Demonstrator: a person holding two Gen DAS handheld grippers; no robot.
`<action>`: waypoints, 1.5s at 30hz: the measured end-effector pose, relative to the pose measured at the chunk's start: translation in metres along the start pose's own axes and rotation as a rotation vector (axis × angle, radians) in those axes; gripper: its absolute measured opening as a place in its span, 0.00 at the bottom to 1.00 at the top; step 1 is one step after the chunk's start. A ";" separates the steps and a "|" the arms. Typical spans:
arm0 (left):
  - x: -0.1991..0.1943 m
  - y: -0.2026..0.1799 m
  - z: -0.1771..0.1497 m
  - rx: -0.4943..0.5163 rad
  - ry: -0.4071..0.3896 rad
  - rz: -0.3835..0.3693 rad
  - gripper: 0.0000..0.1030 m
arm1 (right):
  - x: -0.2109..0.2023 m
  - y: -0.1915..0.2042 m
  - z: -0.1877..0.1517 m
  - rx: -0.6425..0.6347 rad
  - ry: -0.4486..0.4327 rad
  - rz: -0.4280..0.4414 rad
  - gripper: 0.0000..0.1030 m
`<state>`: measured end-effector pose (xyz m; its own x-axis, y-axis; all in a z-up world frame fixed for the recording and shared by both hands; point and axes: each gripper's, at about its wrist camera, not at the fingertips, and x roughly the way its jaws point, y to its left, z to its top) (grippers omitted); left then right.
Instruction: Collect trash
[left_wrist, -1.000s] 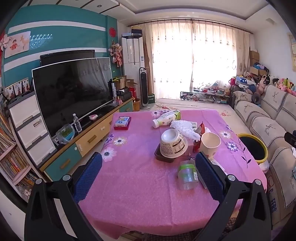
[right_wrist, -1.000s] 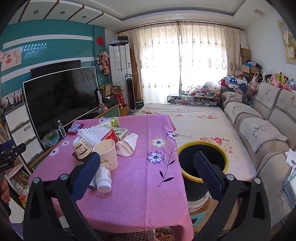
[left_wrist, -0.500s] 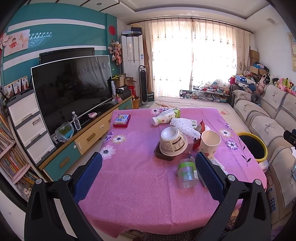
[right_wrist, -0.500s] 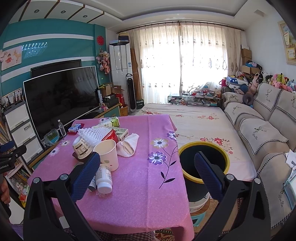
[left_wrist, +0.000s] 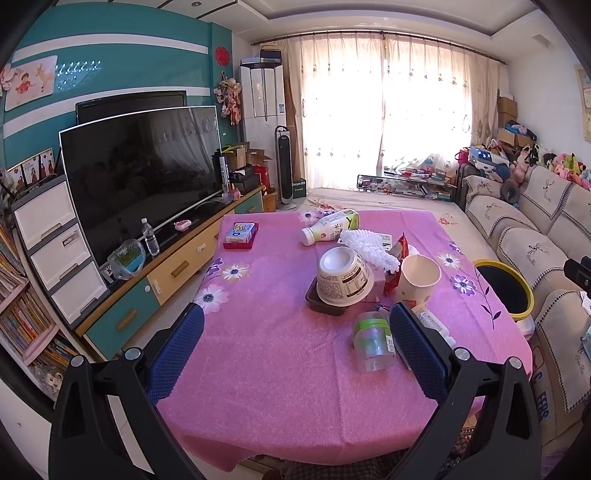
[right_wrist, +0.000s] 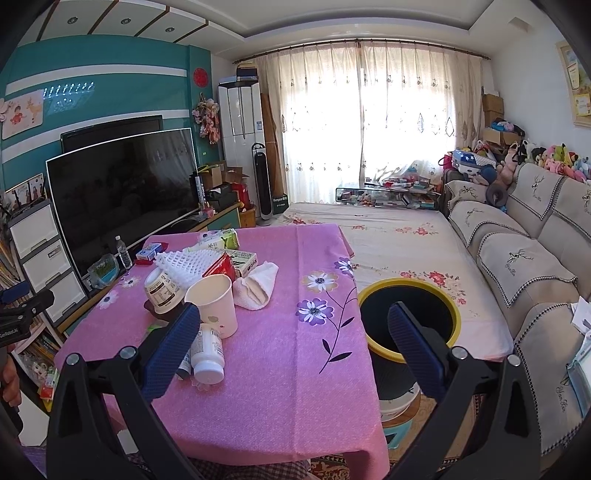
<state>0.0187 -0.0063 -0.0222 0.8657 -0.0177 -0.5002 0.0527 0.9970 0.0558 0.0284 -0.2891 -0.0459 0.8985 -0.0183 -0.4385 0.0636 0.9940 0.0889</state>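
A heap of trash lies on the pink table (left_wrist: 266, 354): an upturned paper bowl (left_wrist: 343, 275) on a dark tray, a paper cup (left_wrist: 419, 278), a clear jar with a green lid (left_wrist: 371, 341), a tipped milk bottle (left_wrist: 328, 225), white foam netting (left_wrist: 371, 247). My left gripper (left_wrist: 295, 332) is open and empty above the table's near side. In the right wrist view the cup (right_wrist: 214, 304), a white pill bottle (right_wrist: 208, 354) and a folded white cloth (right_wrist: 256, 282) show. My right gripper (right_wrist: 291, 332) is open and empty. A yellow-rimmed black bin (right_wrist: 410, 317) stands right of the table.
A small blue-and-red box (left_wrist: 240, 234) lies at the table's far left. A TV (left_wrist: 144, 173) on a low cabinet runs along the left wall. A sofa (right_wrist: 528, 258) lines the right side, with a floral mat on the floor between.
The left wrist view has shifted slightly; the table items sit a little lower. Both grippers stay open and empty.
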 end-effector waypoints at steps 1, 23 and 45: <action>0.000 0.000 0.000 0.001 0.001 0.000 0.96 | 0.000 0.000 0.000 0.001 0.000 0.001 0.94; 0.007 -0.002 0.000 0.003 0.013 -0.005 0.96 | 0.007 -0.002 -0.006 0.001 0.013 -0.002 0.94; 0.013 -0.006 -0.003 0.015 0.029 -0.007 0.96 | 0.011 -0.004 -0.007 0.000 0.025 -0.002 0.94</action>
<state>0.0284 -0.0120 -0.0312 0.8503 -0.0219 -0.5258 0.0663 0.9956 0.0657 0.0352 -0.2929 -0.0575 0.8872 -0.0173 -0.4610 0.0650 0.9940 0.0879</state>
